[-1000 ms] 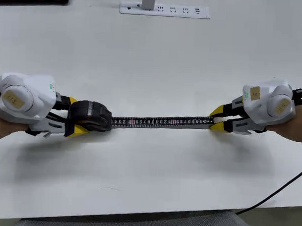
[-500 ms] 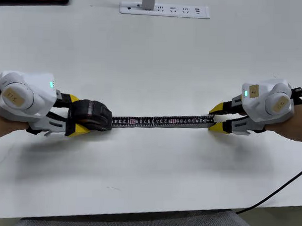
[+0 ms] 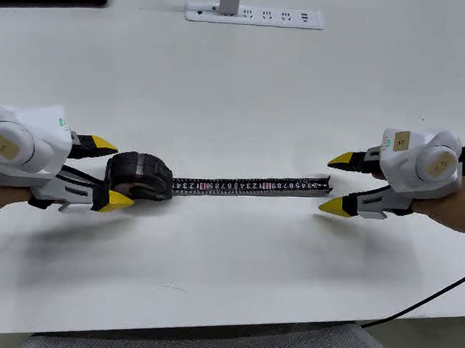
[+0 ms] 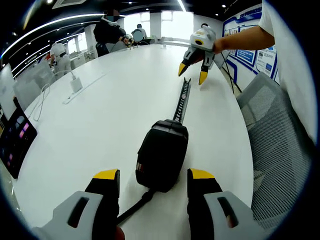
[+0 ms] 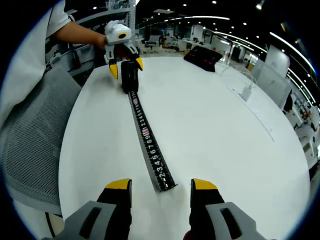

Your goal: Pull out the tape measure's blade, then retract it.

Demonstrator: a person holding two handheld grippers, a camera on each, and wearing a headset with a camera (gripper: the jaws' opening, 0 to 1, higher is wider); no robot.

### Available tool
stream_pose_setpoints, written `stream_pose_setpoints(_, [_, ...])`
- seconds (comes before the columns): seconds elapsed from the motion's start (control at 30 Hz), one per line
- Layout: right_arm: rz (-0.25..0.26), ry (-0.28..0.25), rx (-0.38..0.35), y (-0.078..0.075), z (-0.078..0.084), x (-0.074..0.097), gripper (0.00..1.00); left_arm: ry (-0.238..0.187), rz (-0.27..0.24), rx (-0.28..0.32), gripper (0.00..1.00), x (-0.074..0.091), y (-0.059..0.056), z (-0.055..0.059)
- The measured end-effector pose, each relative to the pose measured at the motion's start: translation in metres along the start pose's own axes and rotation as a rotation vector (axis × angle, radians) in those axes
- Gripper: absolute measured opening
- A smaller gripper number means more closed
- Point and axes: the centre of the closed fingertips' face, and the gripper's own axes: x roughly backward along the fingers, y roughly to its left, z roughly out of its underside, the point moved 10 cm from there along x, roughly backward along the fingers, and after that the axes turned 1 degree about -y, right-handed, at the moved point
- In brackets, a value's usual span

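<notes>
Tape measure (image 3: 138,175) loose on tabletop (image 3: 243,90), blade (image 3: 251,185) out
Left tool (image 3: 112,173), right tool (image 3: 335,183) gape wide at its ends; power strip (image 3: 253,15) well beyond.

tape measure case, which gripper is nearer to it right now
Left. The left gripper stands open with its jaws either side of the tape measure case. The right gripper is open at the far end of the pulled-out blade, away from the case.
</notes>
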Motion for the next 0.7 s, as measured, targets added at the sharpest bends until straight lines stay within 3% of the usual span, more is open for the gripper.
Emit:
stream_pose_setpoints(0.17, [0.040,-0.023,-0.056,0.005,-0.001,0.002,0.49,-0.019,-0.049,0.028,0.56,0.006,-0.005,0.000])
stream_pose_setpoints(0.3, [0.065,-0.053,-0.096,0.010,-0.003,0.003,0.51,-0.035,-0.053,0.053,0.59,0.009,-0.011,0.004])
stream_pose_setpoints(0.7, [0.154,-0.131,-0.148,0.027,-0.012,0.008,0.55,-0.083,-0.130,0.139,0.60,0.024,-0.026,0.016])
